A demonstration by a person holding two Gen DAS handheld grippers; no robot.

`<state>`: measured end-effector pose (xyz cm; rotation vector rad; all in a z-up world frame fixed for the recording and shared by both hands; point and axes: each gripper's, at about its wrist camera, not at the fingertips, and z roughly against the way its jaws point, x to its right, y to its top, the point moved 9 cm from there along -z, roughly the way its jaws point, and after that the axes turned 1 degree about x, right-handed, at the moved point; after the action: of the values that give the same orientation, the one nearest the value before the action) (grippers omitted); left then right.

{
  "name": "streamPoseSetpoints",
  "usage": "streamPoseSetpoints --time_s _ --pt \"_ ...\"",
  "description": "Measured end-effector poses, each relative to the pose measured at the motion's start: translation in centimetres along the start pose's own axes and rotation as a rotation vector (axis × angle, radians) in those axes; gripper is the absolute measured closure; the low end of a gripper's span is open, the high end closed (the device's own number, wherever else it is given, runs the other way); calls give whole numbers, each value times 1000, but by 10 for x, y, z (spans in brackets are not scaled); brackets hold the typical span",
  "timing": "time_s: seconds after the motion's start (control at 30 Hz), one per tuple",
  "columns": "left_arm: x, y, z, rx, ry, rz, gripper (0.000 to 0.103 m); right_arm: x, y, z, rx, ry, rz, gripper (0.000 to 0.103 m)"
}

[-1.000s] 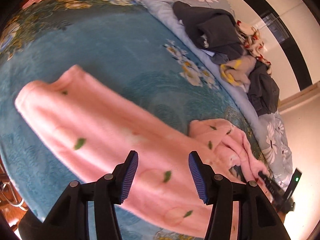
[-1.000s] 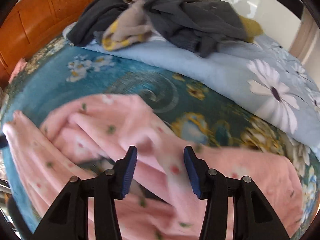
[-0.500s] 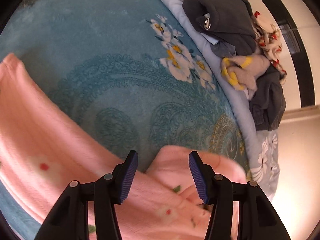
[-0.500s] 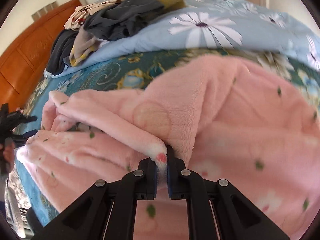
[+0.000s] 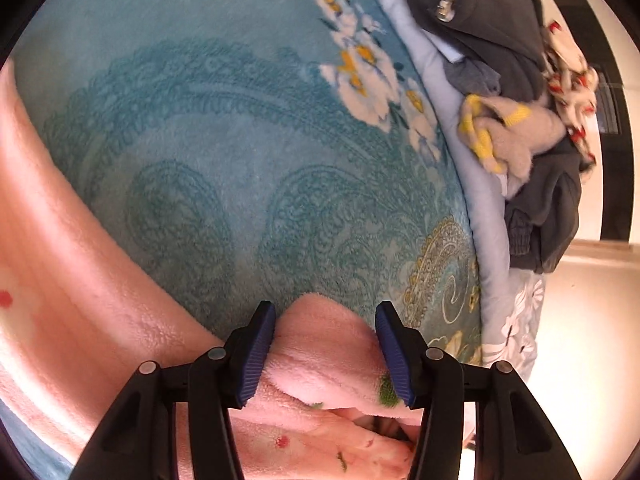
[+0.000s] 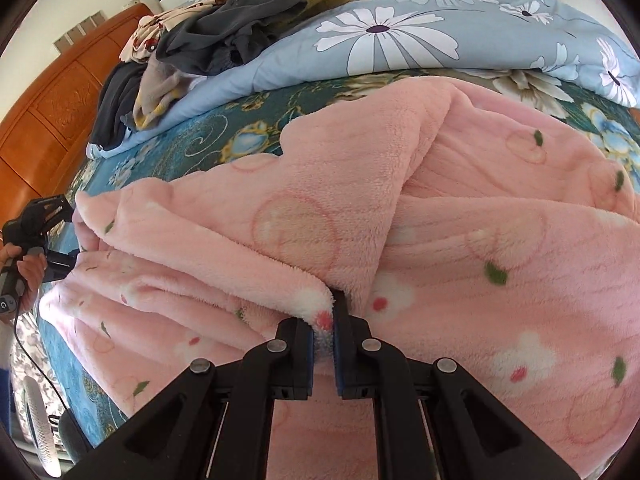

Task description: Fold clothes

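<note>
A pink fleece garment with small leaf and flower prints lies crumpled on the teal bed blanket. My left gripper points down at a rounded folded corner of the fleece. That corner sits between its blue pads, and the jaws are closing around it without squeezing it. In the right wrist view, my right gripper is shut on a white-tipped edge of the pink fleece. The left gripper, held by a hand, shows at the garment's far left end.
A heap of dark, grey and patterned clothes lies on a light-blue daisy quilt along the far side of the bed. A wooden headboard stands at the left. The bed edge and pale floor show at the right.
My left gripper swept across the fleece to its folded corner, sank toward it and narrowed its jaws. My right gripper rolled, closed on the fleece edge, then stayed there.
</note>
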<state>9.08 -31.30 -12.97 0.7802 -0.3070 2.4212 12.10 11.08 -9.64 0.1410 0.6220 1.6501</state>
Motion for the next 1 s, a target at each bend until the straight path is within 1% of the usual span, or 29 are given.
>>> streamPoseSetpoints --time_s 0.03,0.07,0.1,0.13,0.23,0.33,0.4,0.5,0.63,0.7,0.73,0.77,0.8,0.9,1.0 --pt "0 -2 0 4 8 -12 69 0 1 -1 -2 1 -1 96" --pt "0 -3 -1 4 16 -21 75 -1 2 -1 -2 2 -3 96" --pt "0 -5 -2 -4 21 -29 85 -1 3 -2 -1 4 -6 96" --pt "0 -8 -3 -12 23 -41 92 -1 4 -2 -2 4 -7 95" --pt "5 -11 -1 6 17 -81 95 -2 3 -4 -5 3 -7 95" --pt "13 -4 10 33 -35 -86 96 -3 4 -4 0 2 -12 95" --pt "24 6 26 74 -65 -109 96 -3 5 -4 2 5 -19 95" --pt "52 21 57 152 -119 -183 96 -4 8 -1 14 7 -24 95" --pt "106 38 112 298 -260 -318 97 -11 17 5 47 20 -30 95" --pt "122 40 144 384 -313 -403 97 -16 22 10 71 34 -30 95" --pt "120 39 160 424 -328 -445 96 -18 24 12 81 42 -28 95" --pt "114 38 169 445 -329 -464 96 -20 26 14 88 48 -23 95" --pt "104 37 169 449 -321 -460 96 -22 26 14 90 54 -17 95" --pt "43 34 144 397 -235 -343 96 -25 22 12 78 55 -1 94" --pt "-25 25 115 339 -171 -200 96 -24 12 0 30 42 -7 94"
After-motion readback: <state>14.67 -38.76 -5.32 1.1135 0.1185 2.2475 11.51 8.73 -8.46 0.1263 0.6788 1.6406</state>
